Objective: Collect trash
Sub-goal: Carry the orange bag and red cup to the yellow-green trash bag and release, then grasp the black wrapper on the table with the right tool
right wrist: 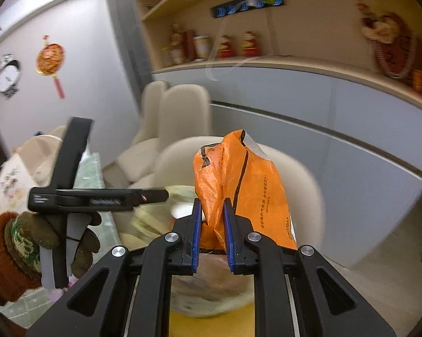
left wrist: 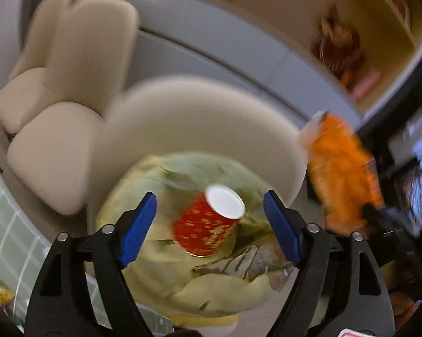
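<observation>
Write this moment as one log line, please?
left gripper: open above red paper cup in lined bin | right gripper: shut on orange plastic bag

Orange plastic bag [right wrist: 247, 185]: several lines of small dark print run along its length, and one more line sits near its lower right edge; the characters are too small and creased to read. A dark emblem near its top left corner is likewise unclear.

Red paper cup [left wrist: 208, 224]: gold pattern or characters around the side, blurred beyond reading.

Blue strip [right wrist: 247, 4] on the upper shelf wall: repeated pale arc marks, no legible words.

Wall clock [right wrist: 8, 75]: face blurred, numerals not readable.

No text, brand or number can be read for certain.
</observation>
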The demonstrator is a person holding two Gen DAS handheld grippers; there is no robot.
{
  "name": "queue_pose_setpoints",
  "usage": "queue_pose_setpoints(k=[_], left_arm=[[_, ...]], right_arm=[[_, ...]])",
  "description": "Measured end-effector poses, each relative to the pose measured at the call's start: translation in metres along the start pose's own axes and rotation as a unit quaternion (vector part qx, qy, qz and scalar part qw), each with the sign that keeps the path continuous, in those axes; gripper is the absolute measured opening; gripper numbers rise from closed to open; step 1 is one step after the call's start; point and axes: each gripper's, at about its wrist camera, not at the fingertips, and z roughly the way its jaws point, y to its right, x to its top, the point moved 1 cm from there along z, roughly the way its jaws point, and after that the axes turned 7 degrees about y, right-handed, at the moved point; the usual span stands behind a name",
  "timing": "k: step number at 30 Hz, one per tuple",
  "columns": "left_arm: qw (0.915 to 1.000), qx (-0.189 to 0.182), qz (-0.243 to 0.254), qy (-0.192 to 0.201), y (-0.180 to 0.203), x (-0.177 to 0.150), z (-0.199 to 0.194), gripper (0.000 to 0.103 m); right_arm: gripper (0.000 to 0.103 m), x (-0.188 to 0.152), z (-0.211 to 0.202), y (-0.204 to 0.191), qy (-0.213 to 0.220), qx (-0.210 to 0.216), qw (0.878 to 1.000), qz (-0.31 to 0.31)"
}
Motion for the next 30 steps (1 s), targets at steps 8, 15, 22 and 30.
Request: queue_pose_setpoints(k=[8,15,22,30], left_arm=[[0.995,0.071,-0.012,0.069,-0.029,-0.023,-0.084,0.076],[0.9907,0.123,-0.012,0.057,-0.06,-0.072,-0.125,0.076],[0.9864,0.145,-0.053,0.055,-0.088,-0.11,-0.165,0.076],[0.9779,0.173,-0.08,0.086,-0.104,-0.141,-0.211,0.076]], right_arm=[[0.016,-0.029,0.094,-0.026,-0.12,0.077,0.989,0.032],[0.016,-0.074,0.146,0.014,-0.217,0.015,0.973,0.071],[0.016,-0.072,0.121,-0.002,-0.215,0.039,0.975,0.04],[0.048,-0.069,0.078,-0.022,-0.144,0.009,0.99,0.002]])
